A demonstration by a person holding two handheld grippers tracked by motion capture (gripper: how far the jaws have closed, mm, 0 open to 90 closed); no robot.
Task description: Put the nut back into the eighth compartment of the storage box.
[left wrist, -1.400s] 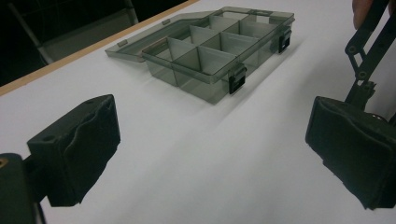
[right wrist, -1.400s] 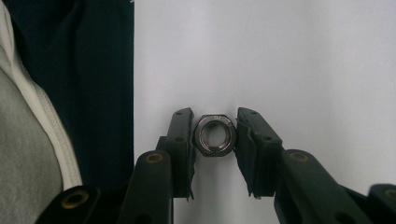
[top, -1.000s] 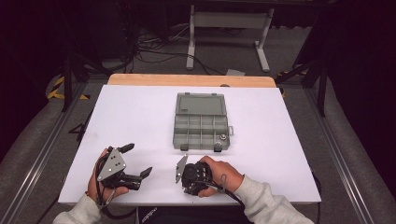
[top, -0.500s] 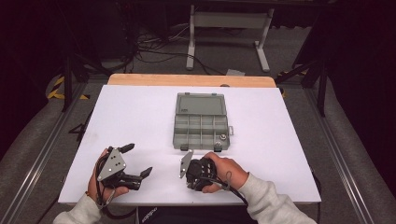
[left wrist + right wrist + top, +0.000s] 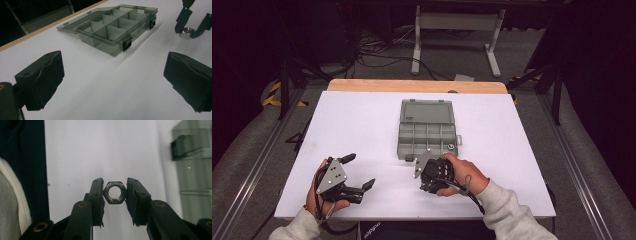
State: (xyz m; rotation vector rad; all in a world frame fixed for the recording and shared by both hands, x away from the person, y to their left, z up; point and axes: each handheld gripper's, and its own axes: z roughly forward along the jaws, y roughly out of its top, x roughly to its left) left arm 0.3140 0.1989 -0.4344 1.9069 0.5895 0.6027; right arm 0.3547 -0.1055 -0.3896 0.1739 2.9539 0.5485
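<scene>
A grey see-through compartment box (image 5: 427, 131) lies open at mid table, its lid folded back on the far side. The box (image 5: 112, 27) shows several dividers and two black latches on its front wall. My right gripper (image 5: 417, 171), in the person's right hand, sits just in front of the box's front edge. A steel hex nut (image 5: 115, 192) is pinched between its two black jaws, so the right gripper (image 5: 115, 193) is shut on it. That nut (image 5: 185, 33) hangs low over the white table. My left gripper (image 5: 359, 171) rests near the front left, open, holding nothing.
The white tabletop (image 5: 362, 125) has free room left of the box, and its front edge runs close under both hands. A small ring-shaped piece (image 5: 451, 146) sits at the box's front right corner. A wooden strip (image 5: 412, 86) borders the table's far side.
My right gripper has moved a little forward and right, closer to the box's front edge, with the nut in its jaws. The left gripper has stayed put.
</scene>
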